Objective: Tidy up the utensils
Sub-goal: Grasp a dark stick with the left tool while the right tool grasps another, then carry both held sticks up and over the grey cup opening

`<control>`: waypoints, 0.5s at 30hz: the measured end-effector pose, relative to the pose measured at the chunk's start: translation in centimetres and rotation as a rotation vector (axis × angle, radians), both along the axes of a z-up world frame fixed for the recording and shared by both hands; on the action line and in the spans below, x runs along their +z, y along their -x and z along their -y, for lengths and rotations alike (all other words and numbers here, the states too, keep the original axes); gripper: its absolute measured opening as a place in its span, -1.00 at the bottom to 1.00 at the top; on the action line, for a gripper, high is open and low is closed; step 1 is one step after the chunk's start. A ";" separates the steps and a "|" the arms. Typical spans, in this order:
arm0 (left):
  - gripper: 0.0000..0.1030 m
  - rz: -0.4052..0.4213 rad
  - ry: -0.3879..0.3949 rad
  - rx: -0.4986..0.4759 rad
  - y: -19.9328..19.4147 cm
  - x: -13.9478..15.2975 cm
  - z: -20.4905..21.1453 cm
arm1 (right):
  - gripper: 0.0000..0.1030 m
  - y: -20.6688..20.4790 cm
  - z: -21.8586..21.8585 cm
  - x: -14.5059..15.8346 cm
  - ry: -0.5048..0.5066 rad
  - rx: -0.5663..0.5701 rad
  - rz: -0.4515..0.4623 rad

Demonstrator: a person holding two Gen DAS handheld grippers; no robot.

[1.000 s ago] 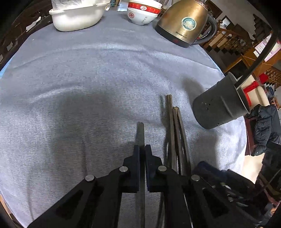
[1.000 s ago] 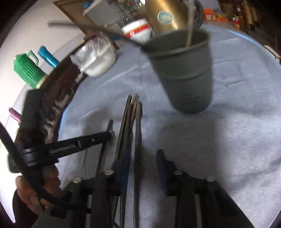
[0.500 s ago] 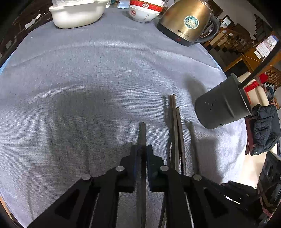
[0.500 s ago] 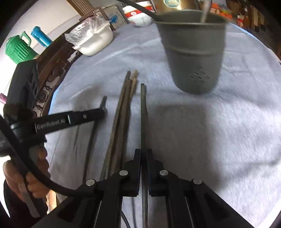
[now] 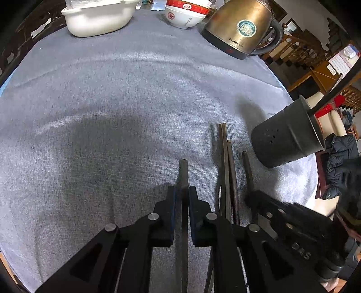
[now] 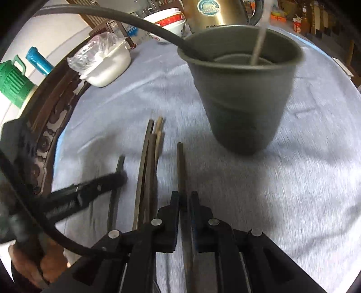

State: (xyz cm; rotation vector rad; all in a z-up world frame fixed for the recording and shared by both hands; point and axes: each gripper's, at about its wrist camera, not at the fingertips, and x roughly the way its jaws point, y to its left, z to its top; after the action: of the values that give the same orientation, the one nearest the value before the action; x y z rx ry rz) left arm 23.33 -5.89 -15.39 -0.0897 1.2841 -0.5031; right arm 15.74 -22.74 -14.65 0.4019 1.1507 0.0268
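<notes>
My left gripper is shut on a dark chopstick that points forward over the grey cloth. My right gripper is shut on another dark chopstick, lifted and aimed toward the dark grey utensil cup. The cup stands upright and holds a black ladle handle and a pale utensil. A bundle of chopsticks lies on the cloth between the grippers; it also shows in the right wrist view. The cup shows at the right of the left wrist view.
A gold electric kettle, a red and white bowl and a white dish stand at the far edge. A green jug is beyond the table's left rim. The table edge drops off right of the cup.
My right gripper closed on a chopstick, lifted it out of the bundle and moved closer to the cup. My left gripper stayed shut on its chopstick and barely moved.
</notes>
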 end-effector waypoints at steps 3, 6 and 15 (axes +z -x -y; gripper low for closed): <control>-0.81 -0.003 0.002 0.006 -0.2 -0.1 0.0 | -0.75 -1.1 -0.3 -0.1 0.022 -0.017 0.009; -0.86 -0.001 0.004 0.014 -0.3 -0.2 -0.1 | -0.76 -1.8 -0.5 -0.1 0.043 0.003 0.005; -0.89 0.035 0.019 0.060 0.5 1.6 -1.5 | -0.86 0.5 0.2 2.3 -0.004 0.044 0.102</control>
State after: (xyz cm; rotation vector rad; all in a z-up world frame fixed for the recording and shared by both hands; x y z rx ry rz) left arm 22.80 -4.36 -13.79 -0.1342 1.2391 -0.4640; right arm 15.20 -22.93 -12.38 0.3744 1.0587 0.0870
